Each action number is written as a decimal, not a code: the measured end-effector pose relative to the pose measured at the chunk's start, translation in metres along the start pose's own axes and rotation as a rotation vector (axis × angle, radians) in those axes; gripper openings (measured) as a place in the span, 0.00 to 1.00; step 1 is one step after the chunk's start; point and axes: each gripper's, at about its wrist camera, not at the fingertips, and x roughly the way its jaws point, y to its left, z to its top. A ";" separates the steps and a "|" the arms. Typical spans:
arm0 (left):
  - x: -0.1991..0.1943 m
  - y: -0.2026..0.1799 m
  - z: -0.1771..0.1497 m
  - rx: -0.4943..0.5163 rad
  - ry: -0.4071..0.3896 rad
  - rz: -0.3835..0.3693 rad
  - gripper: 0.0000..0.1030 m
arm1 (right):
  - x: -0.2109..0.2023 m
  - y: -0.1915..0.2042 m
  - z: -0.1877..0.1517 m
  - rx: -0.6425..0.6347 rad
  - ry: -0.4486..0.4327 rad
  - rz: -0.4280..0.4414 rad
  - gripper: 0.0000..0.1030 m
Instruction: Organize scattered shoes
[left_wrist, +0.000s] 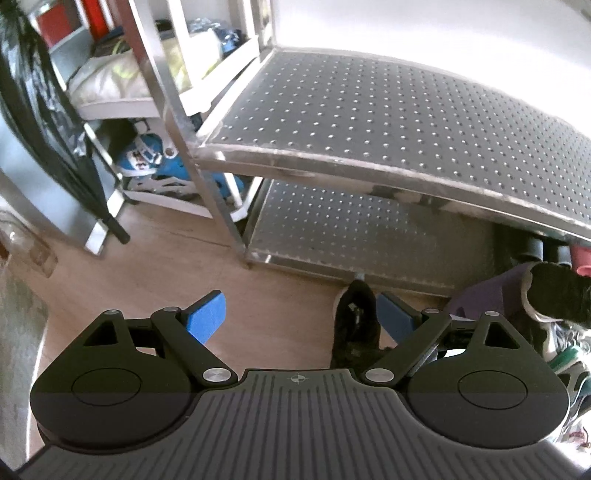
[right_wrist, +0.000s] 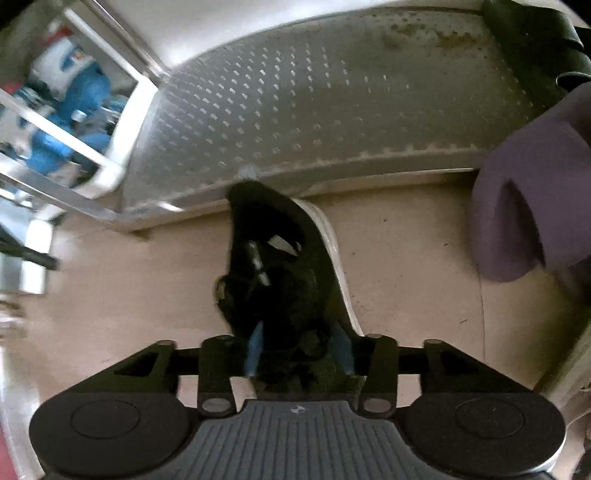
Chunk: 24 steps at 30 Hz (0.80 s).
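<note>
A: What does the shoe look like?
B: In the right wrist view the black shoe (right_wrist: 280, 266) with a white sole lies mid-frame on the pale wood floor (right_wrist: 406, 258), toe touching the perforated metal rack's (right_wrist: 314, 110) lowest shelf edge. The right gripper (right_wrist: 297, 350) straddles its heel; whether its blue pads (right_wrist: 255, 350) press is lost in blur.
A: And the other camera?
B: The left gripper (left_wrist: 299, 317) hangs wide apart, empty, the same shoe (left_wrist: 354, 325) low and right of centre. Only it shows the blue-and-white skates (left_wrist: 155, 162) upper left and sneakers (left_wrist: 565, 350) at right. The purple slipper (right_wrist: 517, 206) is clearest in the right view.
</note>
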 end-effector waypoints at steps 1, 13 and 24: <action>0.000 -0.004 0.000 0.011 -0.002 -0.004 0.90 | -0.016 -0.006 0.002 -0.015 0.014 0.003 0.56; 0.005 -0.146 -0.031 0.336 0.002 -0.191 0.90 | -0.263 -0.139 0.022 -0.114 -0.157 -0.092 0.82; 0.017 -0.283 -0.035 0.413 -0.113 -0.462 0.81 | -0.339 -0.236 0.035 0.179 -0.383 -0.180 0.74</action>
